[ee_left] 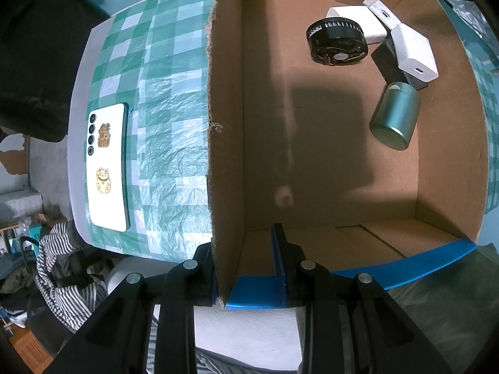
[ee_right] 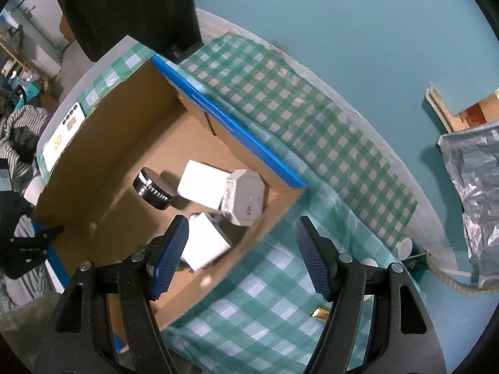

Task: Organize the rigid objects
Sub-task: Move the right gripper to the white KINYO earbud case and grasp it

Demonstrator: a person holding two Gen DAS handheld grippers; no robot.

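The cardboard box (ee_left: 327,143), light but stiff, was pinched at its wall by the left gripper (ee_left: 249,268), whose jaws were nearly closed; the right gripper (ee_right: 241,258) was held open and empty.

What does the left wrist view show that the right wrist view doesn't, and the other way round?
Only the left wrist view shows the green metal canister lying in the cardboard box, and the left claw shut on the box's wall. Only the right wrist view shows the open, empty right claw, a small gold object on the checked cloth, and crumpled silver foil. Both show the box, the black round disc, the white chargers and the white phone outside the box.
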